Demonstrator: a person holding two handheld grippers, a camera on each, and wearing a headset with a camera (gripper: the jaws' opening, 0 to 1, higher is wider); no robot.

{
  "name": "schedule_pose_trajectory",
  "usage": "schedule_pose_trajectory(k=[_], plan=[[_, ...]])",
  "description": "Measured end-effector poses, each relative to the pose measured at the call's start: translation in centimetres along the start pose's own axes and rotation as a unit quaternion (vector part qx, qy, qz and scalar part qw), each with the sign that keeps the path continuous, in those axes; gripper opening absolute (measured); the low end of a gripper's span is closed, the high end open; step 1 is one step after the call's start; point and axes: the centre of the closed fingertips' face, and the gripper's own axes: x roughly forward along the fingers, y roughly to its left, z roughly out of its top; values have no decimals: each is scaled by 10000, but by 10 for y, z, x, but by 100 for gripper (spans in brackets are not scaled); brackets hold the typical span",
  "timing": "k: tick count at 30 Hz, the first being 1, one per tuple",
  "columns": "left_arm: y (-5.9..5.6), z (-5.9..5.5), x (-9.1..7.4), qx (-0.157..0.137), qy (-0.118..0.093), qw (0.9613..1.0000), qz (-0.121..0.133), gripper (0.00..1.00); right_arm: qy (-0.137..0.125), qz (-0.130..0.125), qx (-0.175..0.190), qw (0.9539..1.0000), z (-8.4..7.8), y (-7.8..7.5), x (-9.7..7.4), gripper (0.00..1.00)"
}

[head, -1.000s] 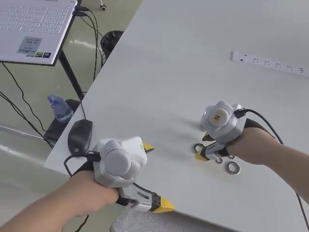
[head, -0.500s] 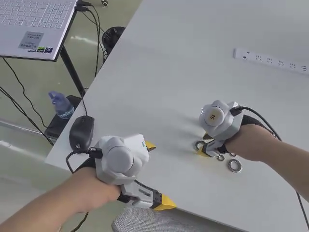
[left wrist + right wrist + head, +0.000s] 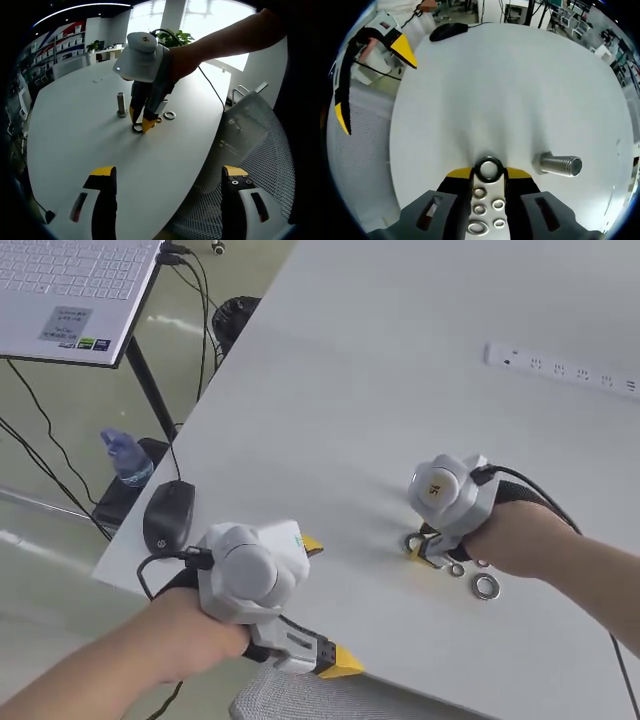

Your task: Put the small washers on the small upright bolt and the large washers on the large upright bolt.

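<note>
My right gripper (image 3: 488, 175) points down at the table, its yellow tips closed against both sides of a large dark washer (image 3: 488, 169) that lies flat. Several small washers (image 3: 498, 204) lie between its fingers, behind the tips. A threaded upright bolt (image 3: 560, 165) stands just right of the tips; the left gripper view has the bolt (image 3: 121, 105) beyond the right gripper (image 3: 141, 121). In the head view another large washer (image 3: 486, 586) and a small one (image 3: 455, 569) lie beside the right gripper (image 3: 425, 554). My left gripper (image 3: 325, 602) hangs open and holds nothing at the table's near edge.
A white power strip (image 3: 560, 370) lies at the far right of the white table (image 3: 350, 390). Off the left edge are a laptop (image 3: 70, 290) on a stand, a mouse (image 3: 168, 515) on the table's corner and a bottle (image 3: 125, 458) on the floor. A mesh chair (image 3: 250, 130) sits below the near edge.
The right gripper has shifted slightly left and settled onto the large washer at its tips. The left gripper has stayed at the table's near edge.
</note>
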Motion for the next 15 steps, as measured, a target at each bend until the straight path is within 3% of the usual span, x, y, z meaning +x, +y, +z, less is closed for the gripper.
schedule_pose_trajectory(k=[7, 15], plan=[[-1, 1, 0, 4, -17, 10000, 0, 85, 82, 22, -2, 10000, -1, -1, 0, 24], [-4, 2, 0, 0, -38, 10000, -4, 84, 399, 46, -93, 9992, -1, -1, 0, 21]])
